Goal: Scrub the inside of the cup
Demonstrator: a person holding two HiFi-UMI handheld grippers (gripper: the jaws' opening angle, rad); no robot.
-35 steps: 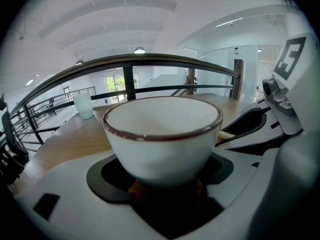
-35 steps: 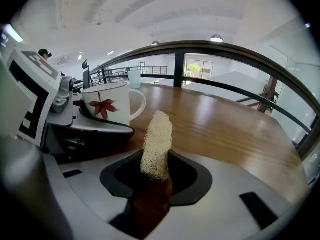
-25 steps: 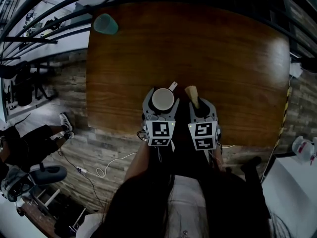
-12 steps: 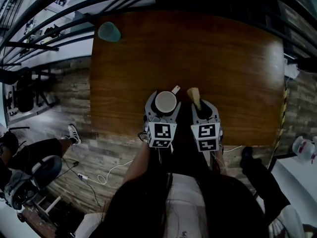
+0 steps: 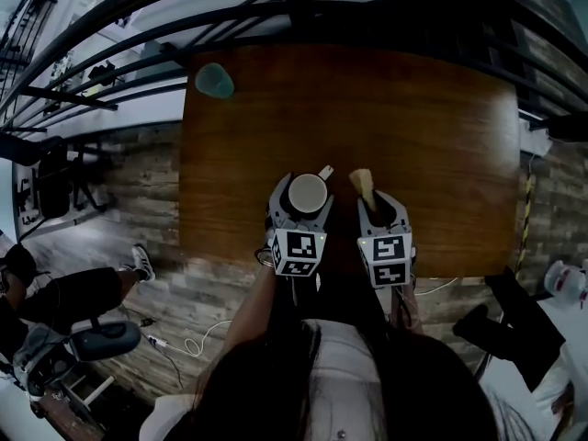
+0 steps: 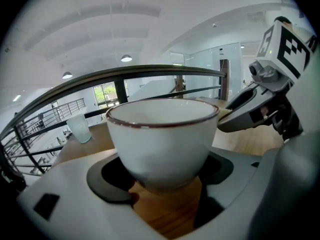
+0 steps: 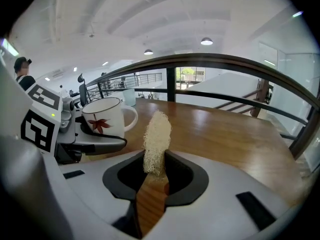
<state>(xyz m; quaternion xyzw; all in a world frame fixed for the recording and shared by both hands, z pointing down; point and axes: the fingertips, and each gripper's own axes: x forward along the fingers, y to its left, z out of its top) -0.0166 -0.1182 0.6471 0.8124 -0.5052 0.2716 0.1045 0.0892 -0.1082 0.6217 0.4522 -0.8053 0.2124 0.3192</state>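
Note:
My left gripper (image 5: pixel 306 198) is shut on a white cup (image 5: pixel 307 191) with a dark rim line and a red leaf print (image 7: pixel 100 124); the cup (image 6: pixel 162 140) stands upright between the jaws, mouth up, handle (image 5: pixel 323 172) pointing away from me. My right gripper (image 5: pixel 370 198) is shut on a pale loofah scrubber (image 5: pixel 361 183), which sticks up from between the jaws (image 7: pixel 157 141). Both grippers hang side by side above the near edge of the brown wooden table (image 5: pixel 413 118), the scrubber a little to the right of the cup and apart from it.
A pale green glass (image 5: pixel 215 81) stands at the table's far left corner. A dark railing (image 7: pixel 225 61) runs behind the table. People's legs and a chair (image 5: pixel 101 338) show on the plank floor at the left, and a white cable (image 5: pixel 207 333) lies there.
Both grippers have risen a little with the cup and the scrubber still held. The camera view has shifted, so the table sits lower in the picture.

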